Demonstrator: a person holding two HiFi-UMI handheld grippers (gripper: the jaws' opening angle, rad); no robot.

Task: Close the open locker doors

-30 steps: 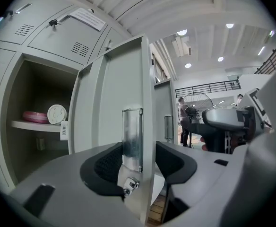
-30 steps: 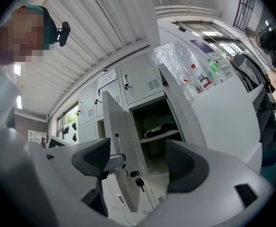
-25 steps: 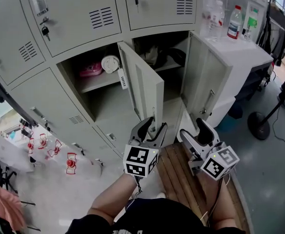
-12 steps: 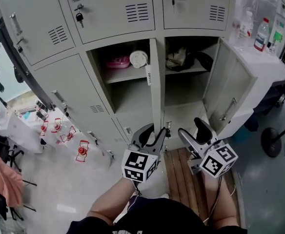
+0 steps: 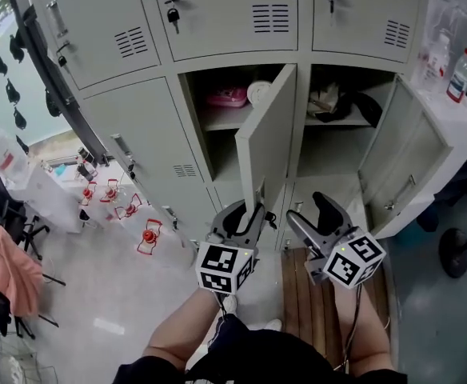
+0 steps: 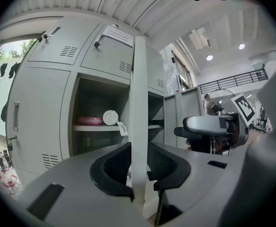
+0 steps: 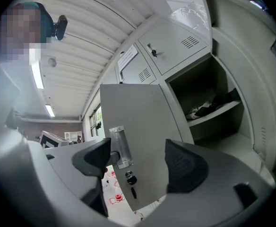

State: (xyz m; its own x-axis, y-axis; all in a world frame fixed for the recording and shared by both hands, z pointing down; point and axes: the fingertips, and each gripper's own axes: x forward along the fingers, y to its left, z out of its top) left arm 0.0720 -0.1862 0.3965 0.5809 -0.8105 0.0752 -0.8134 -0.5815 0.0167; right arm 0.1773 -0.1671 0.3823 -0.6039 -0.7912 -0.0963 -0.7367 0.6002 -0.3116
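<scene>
Two grey locker doors stand open. The middle door [image 5: 267, 134] juts out toward me, and my left gripper [image 5: 248, 210] grips its free edge low down. In the left gripper view the door's edge [image 6: 139, 103] fills the gap of the left gripper [image 6: 139, 167]; its jaws have just been closing and the pads press on the edge. My right gripper [image 5: 313, 210] is open beside it, to the right. In the right gripper view the door's face [image 7: 142, 117] with its handle [image 7: 120, 148] lies beyond the right gripper [image 7: 140, 162]. The right door [image 5: 397, 166] hangs wide open.
A pink item [image 5: 227, 97] and dark clothing [image 5: 345, 102] lie on the shelves of the open compartments. Wooden slats [image 5: 297, 294] lie underfoot. Red objects [image 5: 149, 234] sit on the floor at left. Bottles [image 5: 461, 74] stand on a white counter at right, above a round stand base [image 5: 461, 262].
Both grippers have moved left along the lockers, and the middle door's free edge has swung left with them. The left jaws have narrowed onto the door's edge.
</scene>
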